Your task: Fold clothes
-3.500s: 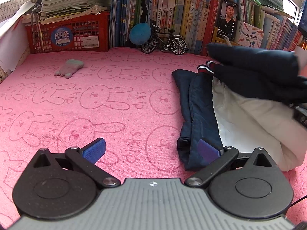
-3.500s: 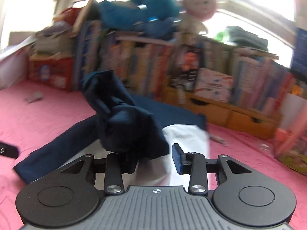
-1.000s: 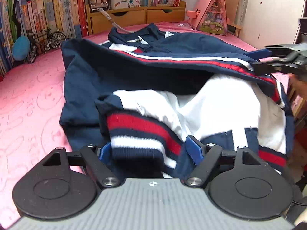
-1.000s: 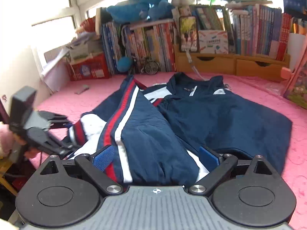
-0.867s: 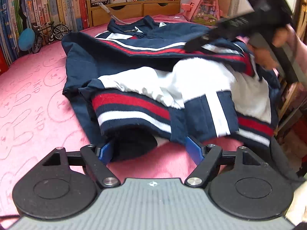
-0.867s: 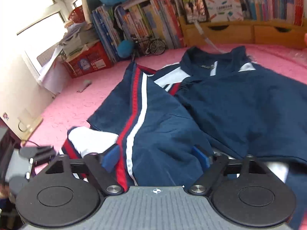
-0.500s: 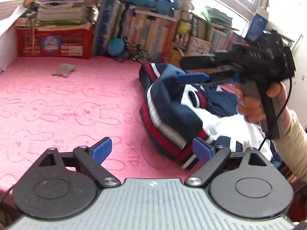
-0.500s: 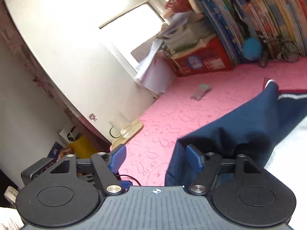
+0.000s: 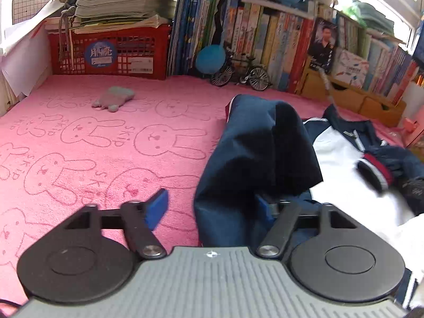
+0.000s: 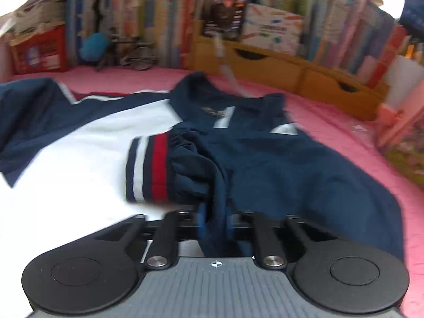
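Far left in your left wrist view, a red crate (image 9: 108,53) stacked with papers (image 9: 122,2) stands at the back of the pink blanket (image 9: 79,143), and a small grey toy (image 9: 114,98) lies on the blanket in front of it. Further right, a toy bicycle (image 9: 239,74) stands before a row of books (image 9: 278,45).

Your left gripper (image 9: 209,206) has its jaws spread. The left pad hangs over bare blanket, and a raised fold of the navy jacket (image 9: 254,153) sits between the pads, against the right one. You are not pinching it. To the right of that fold, the jacket's white lining (image 9: 336,164) lies open, with a red-striped cuff (image 9: 376,169) on top of it.

In your right wrist view, which is a little blurred, the jacket (image 10: 278,164) lies spread on the blanket (image 10: 344,129), collar toward the wooden drawers (image 10: 291,71) at the back. White lining (image 10: 79,153) shows on the left, navy cloth on the right. The striped cuff (image 10: 151,169) lies on the lining just ahead of your right gripper (image 10: 213,218). That gripper's jaws are nearly together, pinching a bunched navy fold of sleeve cloth beside the cuff.
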`<state>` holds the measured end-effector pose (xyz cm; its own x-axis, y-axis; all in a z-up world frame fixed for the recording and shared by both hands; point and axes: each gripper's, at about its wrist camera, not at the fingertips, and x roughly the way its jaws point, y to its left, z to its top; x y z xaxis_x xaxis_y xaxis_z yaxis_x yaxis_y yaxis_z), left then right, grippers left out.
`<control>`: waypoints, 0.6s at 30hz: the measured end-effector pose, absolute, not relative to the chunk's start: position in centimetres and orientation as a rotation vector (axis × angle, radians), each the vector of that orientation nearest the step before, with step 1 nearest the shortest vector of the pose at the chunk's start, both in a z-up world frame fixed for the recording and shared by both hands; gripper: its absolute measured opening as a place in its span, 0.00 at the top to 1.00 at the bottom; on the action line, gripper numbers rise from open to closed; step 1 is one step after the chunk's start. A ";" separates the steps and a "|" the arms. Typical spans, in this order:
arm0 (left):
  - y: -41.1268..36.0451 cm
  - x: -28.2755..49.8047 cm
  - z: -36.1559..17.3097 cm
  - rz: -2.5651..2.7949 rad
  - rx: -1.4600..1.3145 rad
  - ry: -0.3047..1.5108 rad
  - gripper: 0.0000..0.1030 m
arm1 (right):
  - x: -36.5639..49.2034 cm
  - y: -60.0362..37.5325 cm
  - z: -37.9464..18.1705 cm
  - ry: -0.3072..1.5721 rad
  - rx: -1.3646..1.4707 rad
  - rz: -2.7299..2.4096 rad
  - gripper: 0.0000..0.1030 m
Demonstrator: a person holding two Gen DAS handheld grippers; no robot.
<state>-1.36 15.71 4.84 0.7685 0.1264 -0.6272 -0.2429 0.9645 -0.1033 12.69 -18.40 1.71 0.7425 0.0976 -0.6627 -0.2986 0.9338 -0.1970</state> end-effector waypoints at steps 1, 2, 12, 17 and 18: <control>15.7 -0.5 4.4 0.229 -0.177 0.676 0.59 | 12.8 -20.0 2.3 0.659 -0.325 0.144 0.91; 16.3 0.0 4.3 0.270 -0.167 0.678 0.60 | 13.3 -21.9 2.8 0.635 -0.334 0.068 0.91; 24.7 0.7 6.4 0.685 -0.085 0.624 0.57 | 12.9 -46.3 7.5 0.659 0.007 -0.436 0.33; 22.4 -1.8 7.9 0.391 -0.188 0.620 0.28 | 7.0 -47.7 6.7 0.668 0.288 -0.132 0.23; 21.1 -2.1 8.2 0.301 -0.205 0.626 0.21 | 6.1 -47.1 6.4 0.670 0.314 -0.075 0.22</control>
<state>-2.10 21.09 8.19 0.7690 0.2142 -0.6023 -0.3372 0.9364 -0.0976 6.08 -47.05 6.36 0.7828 0.0322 -0.6214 0.1686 0.9503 0.2617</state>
